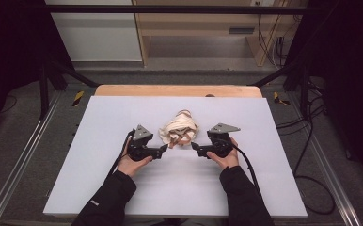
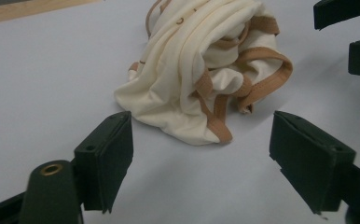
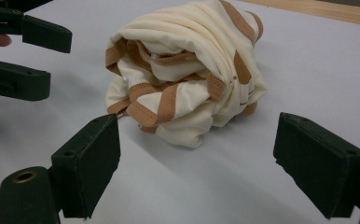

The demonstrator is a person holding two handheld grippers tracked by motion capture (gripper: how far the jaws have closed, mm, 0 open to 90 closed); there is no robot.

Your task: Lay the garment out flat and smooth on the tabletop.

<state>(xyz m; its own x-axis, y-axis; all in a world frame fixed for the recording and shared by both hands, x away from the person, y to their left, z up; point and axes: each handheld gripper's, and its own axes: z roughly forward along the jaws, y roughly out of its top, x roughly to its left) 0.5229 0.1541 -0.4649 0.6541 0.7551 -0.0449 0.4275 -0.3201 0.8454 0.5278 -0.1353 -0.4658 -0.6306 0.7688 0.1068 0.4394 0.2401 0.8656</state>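
Crumpled cream garment (image 1: pixel 178 128) with tan binding lay mid-table on pale sheet (image 1: pixel 99 179), between left gripper (image 2: pixel 201 154) and right gripper (image 3: pixel 199 158); both jaw pairs stood wide, empty, just short of cloth; risk judged: pinch might catch single tan strap, dragging bundle unopened, or jaws might collide; fabric soft, thin, stretchy-looking; pads matte black, blocky

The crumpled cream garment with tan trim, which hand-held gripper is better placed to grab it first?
Probably the left hand-held gripper: its open jaws sit almost at the cream garment's near edge, with tan trim between them. The right hand-held gripper, also open, is slightly farther off.
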